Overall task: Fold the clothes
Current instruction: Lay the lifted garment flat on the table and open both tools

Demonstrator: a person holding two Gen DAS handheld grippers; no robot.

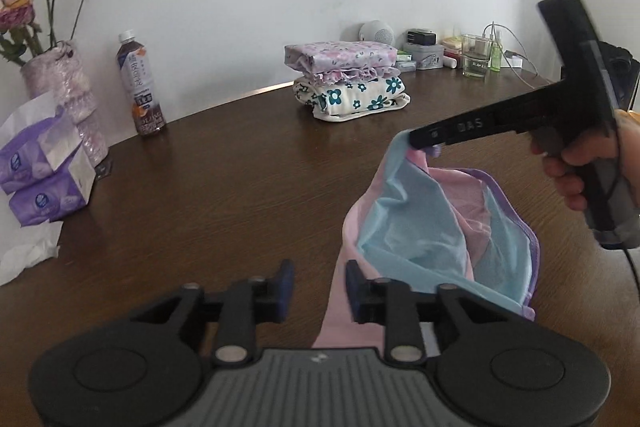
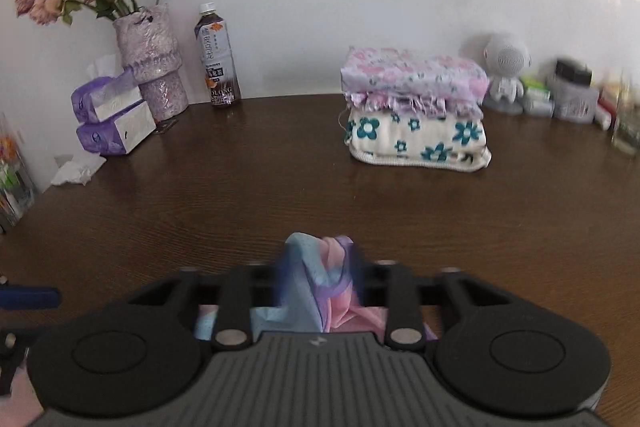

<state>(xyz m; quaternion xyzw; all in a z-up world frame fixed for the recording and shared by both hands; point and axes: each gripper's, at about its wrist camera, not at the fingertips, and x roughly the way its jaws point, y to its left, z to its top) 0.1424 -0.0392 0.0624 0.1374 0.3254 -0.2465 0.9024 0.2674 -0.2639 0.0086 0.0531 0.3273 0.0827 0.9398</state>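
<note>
Left wrist view: pink-and-blue garment (image 1: 432, 227) raised by one edge over the surface (image 1: 240, 187).
Right hand-held gripper (image 1: 424, 141) clamped on fabric; left hand-held gripper (image 1: 320, 287) parted, empty. Advised: keep lifted edge taut, lower squarely.

A dark brown wooden table (image 2: 280, 167) fills the lower half of both views, its far edge meeting a white wall. At upper left of the right wrist view stand a lilac vase (image 2: 150, 63) of faded roses, a tea bottle (image 2: 218, 57) and two purple tissue packs (image 2: 114, 115), with a crumpled white tissue (image 2: 76, 169) nearer the left edge. Right of centre sits a stack of folded clothes (image 2: 416, 107), a pink-flowered piece on a cream one with teal flowers. At far right are a small white figurine (image 2: 506, 71), what may be a grey tin (image 2: 574, 101), blurred, and a glass (image 2: 626, 127). The pink and blue garment (image 1: 424, 227) partly rests on the table at lower right of the left wrist view.
</note>
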